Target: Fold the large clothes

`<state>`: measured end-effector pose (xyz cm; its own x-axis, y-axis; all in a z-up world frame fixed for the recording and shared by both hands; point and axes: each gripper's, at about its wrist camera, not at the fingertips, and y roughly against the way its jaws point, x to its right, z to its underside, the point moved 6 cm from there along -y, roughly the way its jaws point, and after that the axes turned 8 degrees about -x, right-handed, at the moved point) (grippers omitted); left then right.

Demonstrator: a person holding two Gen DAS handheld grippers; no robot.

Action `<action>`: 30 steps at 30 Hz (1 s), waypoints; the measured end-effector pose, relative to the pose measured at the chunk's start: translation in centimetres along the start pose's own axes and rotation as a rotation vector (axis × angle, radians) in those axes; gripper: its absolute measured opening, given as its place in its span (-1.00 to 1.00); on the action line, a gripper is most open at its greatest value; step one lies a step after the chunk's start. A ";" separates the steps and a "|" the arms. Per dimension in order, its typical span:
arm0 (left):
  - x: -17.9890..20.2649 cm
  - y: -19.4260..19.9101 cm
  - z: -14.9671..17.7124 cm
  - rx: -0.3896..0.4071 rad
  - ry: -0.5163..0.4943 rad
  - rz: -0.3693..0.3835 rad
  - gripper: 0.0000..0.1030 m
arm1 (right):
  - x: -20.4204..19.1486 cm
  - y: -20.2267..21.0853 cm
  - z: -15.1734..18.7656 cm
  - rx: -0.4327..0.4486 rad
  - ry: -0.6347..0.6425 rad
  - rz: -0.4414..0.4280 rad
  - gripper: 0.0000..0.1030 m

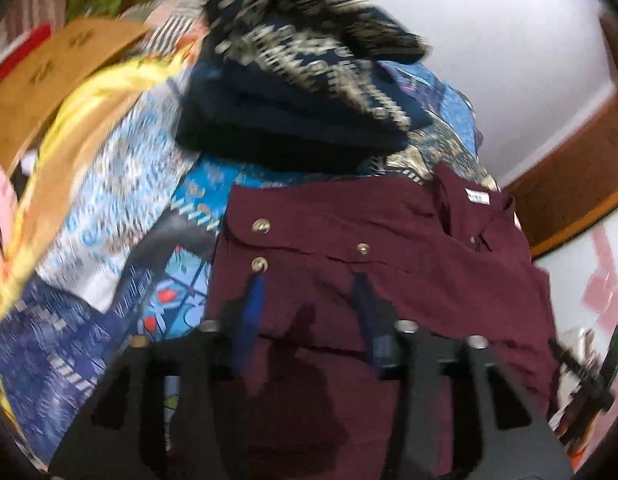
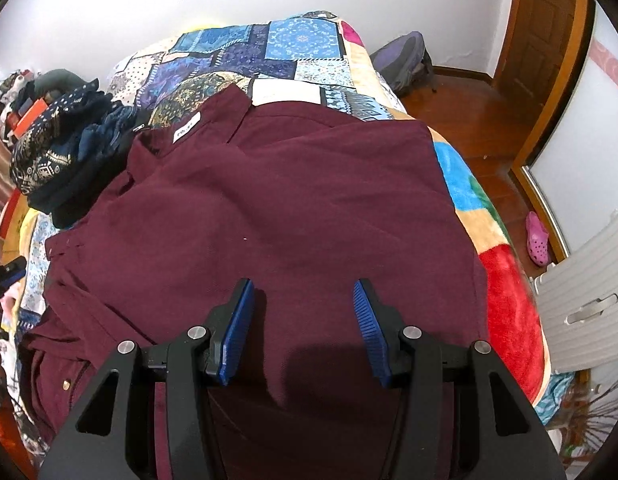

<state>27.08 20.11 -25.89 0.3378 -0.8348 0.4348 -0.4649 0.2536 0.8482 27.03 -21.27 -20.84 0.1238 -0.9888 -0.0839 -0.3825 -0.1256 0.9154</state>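
Note:
A maroon shirt (image 2: 269,200) with brass buttons and a white neck label lies spread on the patchwork bedspread (image 2: 293,48). It also shows in the left wrist view (image 1: 389,248), partly folded, with a buttoned flap on top. My left gripper (image 1: 309,284) is open just above the shirt's buttoned edge, blue pads apart, nothing between them. My right gripper (image 2: 305,292) is open above the shirt's lower part, also empty. The left gripper's tip (image 2: 5,276) shows at the left edge of the right wrist view.
A pile of dark blue patterned clothes (image 1: 301,80) sits on the bed beyond the shirt, also in the right wrist view (image 2: 65,152). A backpack (image 2: 405,60), wooden floor, a pink shoe (image 2: 537,240) and a white plastic chair (image 2: 585,296) lie right of the bed.

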 end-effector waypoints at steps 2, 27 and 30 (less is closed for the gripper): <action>-1.2 -0.6 0.2 -0.032 0.075 0.065 -0.06 | -0.1 -0.1 0.0 0.001 0.006 0.007 -0.06; -3.1 -8.0 0.8 -0.175 0.334 0.174 -0.21 | -0.4 -0.3 -0.1 0.017 0.004 -0.005 0.14; -2.7 -6.0 0.0 -0.093 0.273 0.097 -0.72 | 0.0 -0.1 -0.2 0.015 -0.007 -0.004 0.15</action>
<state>28.97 20.83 -32.11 0.5085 -0.6458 0.5696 -0.4332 0.3798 0.8174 27.22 -21.28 -20.91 0.1190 -0.9888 -0.0906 -0.3959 -0.1310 0.9089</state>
